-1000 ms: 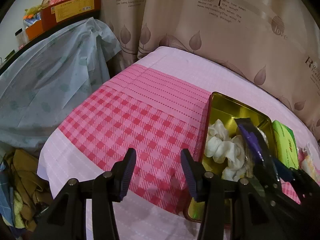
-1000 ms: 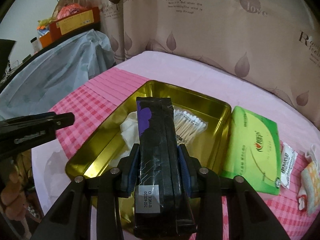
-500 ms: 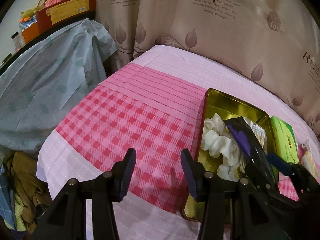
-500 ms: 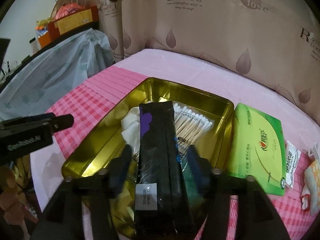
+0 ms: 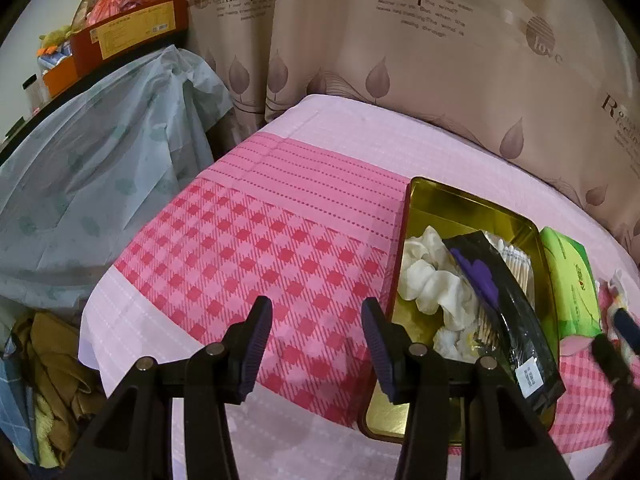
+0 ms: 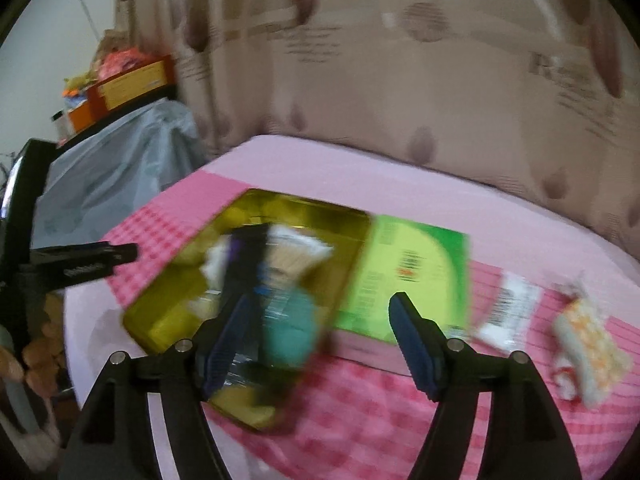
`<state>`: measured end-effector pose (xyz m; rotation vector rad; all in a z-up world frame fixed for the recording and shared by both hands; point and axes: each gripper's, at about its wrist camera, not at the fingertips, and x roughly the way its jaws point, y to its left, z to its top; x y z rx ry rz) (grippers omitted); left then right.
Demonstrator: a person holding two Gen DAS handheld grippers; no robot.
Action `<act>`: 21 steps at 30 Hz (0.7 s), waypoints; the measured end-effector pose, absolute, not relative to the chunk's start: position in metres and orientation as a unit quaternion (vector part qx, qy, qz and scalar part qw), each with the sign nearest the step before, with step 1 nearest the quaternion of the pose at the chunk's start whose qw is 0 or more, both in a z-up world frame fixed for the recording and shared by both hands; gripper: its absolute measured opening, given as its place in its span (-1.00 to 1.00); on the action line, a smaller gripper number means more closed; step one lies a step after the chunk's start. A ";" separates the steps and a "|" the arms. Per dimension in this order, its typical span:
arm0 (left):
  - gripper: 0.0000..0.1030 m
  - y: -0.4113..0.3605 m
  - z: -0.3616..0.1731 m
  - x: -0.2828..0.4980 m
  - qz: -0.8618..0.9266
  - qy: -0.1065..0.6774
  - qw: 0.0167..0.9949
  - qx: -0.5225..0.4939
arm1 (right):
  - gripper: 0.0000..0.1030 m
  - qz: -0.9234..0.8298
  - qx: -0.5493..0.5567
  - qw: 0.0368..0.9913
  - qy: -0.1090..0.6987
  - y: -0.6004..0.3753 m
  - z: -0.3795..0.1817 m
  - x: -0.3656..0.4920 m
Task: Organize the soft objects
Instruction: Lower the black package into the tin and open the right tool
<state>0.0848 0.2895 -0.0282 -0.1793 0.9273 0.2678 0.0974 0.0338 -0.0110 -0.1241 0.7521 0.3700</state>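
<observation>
The right gripper (image 6: 320,340) has its jaws opening, nothing between them. The black packet (image 5: 504,312) lies in the gold tin (image 5: 472,208) over white cloth (image 5: 428,284) and cotton swabs (image 5: 518,264). The left gripper (image 5: 316,348) hangs with jaws apart and empty over the pink checked bed (image 5: 248,248). A green pack (image 5: 568,276) lies just beside the tin's right edge.

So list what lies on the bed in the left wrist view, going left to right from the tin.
Tin → white cloth → black packet → green pack
</observation>
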 end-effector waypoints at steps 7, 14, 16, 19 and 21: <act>-0.08 0.286 -0.028 0.084 0.131 0.444 0.883 -0.076 | 0.35 0.088 -0.055 0.923 0.369 -0.061 -0.015 0.108; -0.08 0.281 -0.028 0.083 0.131 0.443 0.885 -0.062 | 0.36 0.007 -0.046 0.923 0.381 -0.144 -0.028 0.123; -0.08 0.279 -0.029 0.084 0.131 0.444 0.885 -0.056 | 0.38 -0.008 -0.044 0.922 0.385 -0.161 -0.034 0.127; -0.08 0.276 -0.030 0.084 0.129 0.444 0.886 -0.048 | 0.38 -0.018 -0.044 0.918 0.393 -0.178 -0.041 0.134; -0.08 0.273 -0.031 0.084 0.126 0.443 0.886 -0.042 | 0.39 -0.017 -0.040 0.915 0.401 -0.183 -0.048 0.140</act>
